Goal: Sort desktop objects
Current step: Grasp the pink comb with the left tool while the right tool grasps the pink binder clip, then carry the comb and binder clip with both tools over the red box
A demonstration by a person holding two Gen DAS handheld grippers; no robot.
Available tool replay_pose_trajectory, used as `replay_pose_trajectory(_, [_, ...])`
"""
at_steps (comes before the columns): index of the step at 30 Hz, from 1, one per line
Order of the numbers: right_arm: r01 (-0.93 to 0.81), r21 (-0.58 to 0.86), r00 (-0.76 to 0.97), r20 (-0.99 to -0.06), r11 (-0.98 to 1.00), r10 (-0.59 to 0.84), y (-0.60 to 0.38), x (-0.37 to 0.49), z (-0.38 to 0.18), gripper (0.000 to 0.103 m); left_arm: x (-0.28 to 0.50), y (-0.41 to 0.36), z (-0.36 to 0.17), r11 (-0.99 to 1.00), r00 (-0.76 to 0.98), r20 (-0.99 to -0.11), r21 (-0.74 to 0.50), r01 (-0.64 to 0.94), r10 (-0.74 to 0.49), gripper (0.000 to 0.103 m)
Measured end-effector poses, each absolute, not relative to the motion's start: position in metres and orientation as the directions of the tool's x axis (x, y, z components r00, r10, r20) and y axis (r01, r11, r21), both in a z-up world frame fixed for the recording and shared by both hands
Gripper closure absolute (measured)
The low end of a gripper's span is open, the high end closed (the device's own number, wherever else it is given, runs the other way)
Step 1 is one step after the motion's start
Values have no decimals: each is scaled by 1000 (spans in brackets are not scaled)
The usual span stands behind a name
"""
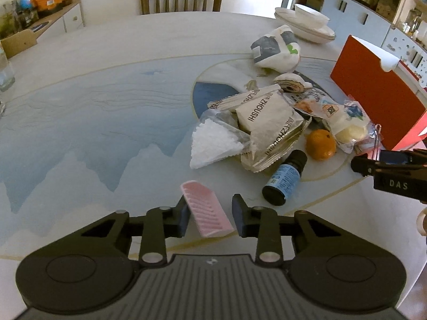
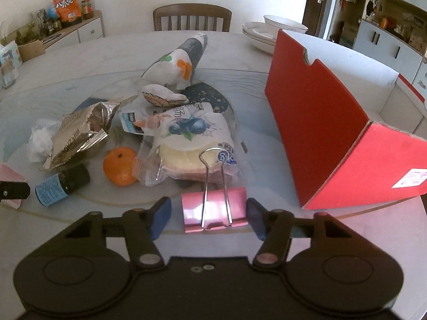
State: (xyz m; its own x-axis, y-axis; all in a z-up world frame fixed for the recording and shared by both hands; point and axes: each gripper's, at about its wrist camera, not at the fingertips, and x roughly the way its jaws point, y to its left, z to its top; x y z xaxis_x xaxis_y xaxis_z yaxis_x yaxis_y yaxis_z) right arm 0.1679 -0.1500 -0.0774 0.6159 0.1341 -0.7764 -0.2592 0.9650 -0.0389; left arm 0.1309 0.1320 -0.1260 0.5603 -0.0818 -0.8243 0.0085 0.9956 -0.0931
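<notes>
A pink comb (image 1: 204, 210) lies on the table's near edge between the fingers of my left gripper (image 1: 210, 214). Its left pad touches the comb's far end, and its right pad meets the near corner, so the gripper is shut on it. A pink binder clip (image 2: 213, 208) with its wire handles up rests on the table between the fingers of my right gripper (image 2: 208, 216). The right pad is against the clip, while a gap shows at the left pad. The right gripper (image 1: 373, 165) also shows at the right edge of the left wrist view.
A pile sits mid-table: foil snack packs (image 1: 269, 130), a white granule bag (image 1: 213, 144), an orange (image 2: 120, 169), a dark blue-labelled bottle (image 2: 61, 185), a blueberry bread pack (image 2: 192, 144) and a plush toy (image 2: 176, 64). An open red box (image 2: 333, 133) stands right. Stacked bowls (image 2: 267, 33) and a chair (image 2: 192, 17) are behind.
</notes>
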Motion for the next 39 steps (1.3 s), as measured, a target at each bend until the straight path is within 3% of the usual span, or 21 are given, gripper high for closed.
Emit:
replay_pose_trajectory(7, [-252, -32, 607, -784, 967, 132, -155, 168, -76, 53, 131, 131, -127, 994, 551, -828, -108, 17, -100, 93])
replay_pose_trajectory(18, [-251, -18, 601, -787, 968, 141, -170, 153, -61, 54, 124, 125, -117, 989, 578, -803, -130, 65, -144, 94])
replay_pose_trajectory(29, [-286, 43, 630, -744, 957, 222, -200, 134, -12, 54, 113, 107, -83, 989, 622, -769, -127, 79, -149, 94])
replay_pose_trajectory(39, [-345, 69, 666, -684, 936, 296, -251, 155, 45, 54, 126, 46, -37, 984, 685, -706, -126, 129, -180, 94])
